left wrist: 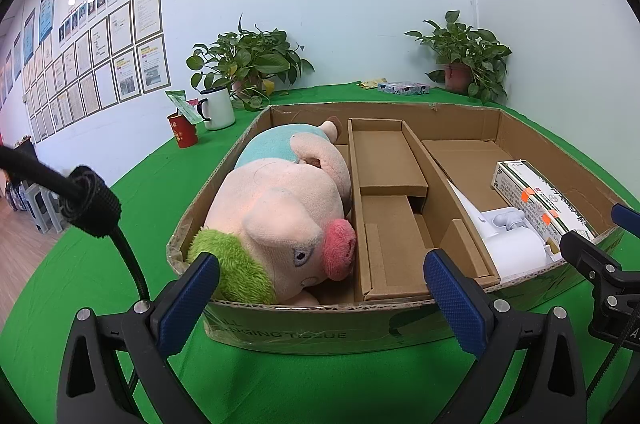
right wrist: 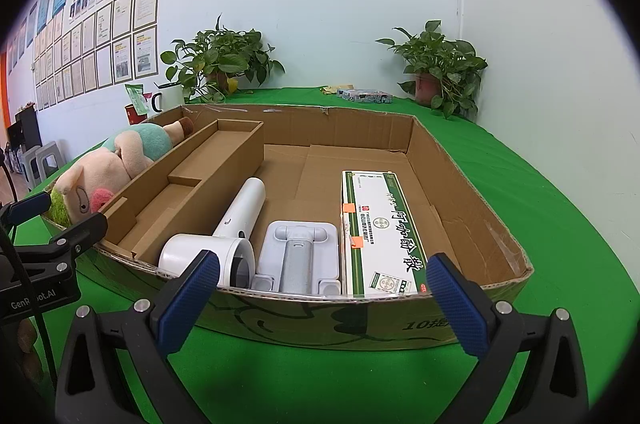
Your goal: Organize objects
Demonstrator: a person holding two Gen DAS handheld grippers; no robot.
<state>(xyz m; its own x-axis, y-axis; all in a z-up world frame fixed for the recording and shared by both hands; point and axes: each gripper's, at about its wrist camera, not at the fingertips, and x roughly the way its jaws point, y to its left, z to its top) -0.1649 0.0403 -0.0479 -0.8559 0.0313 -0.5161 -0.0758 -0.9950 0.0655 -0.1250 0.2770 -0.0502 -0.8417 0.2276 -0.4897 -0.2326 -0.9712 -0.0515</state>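
Observation:
A wide cardboard box (left wrist: 320, 320) (right wrist: 480, 208) sits on the green table. In its left section lies a pink plush pig (left wrist: 280, 220) (right wrist: 108, 172). A brown cardboard insert (left wrist: 388, 208) (right wrist: 192, 184) divides the middle. The right section holds a white hair dryer (right wrist: 228, 236) (left wrist: 512, 248), a white-grey stand (right wrist: 298, 256) and a green-and-white carton (right wrist: 380, 236) (left wrist: 540, 200). My left gripper (left wrist: 320, 298) stands open in front of the box's near wall. My right gripper (right wrist: 322, 298) is open too, before the right section, with nothing between its fingers.
At the back left stand a white mug (left wrist: 216, 108) (right wrist: 170, 98) and a red cup (left wrist: 183, 130). Two potted plants (left wrist: 248, 60) (left wrist: 464, 56) and a small patterned box (left wrist: 403, 88) (right wrist: 364, 95) line the far wall. Green cloth (left wrist: 100, 264) surrounds the box.

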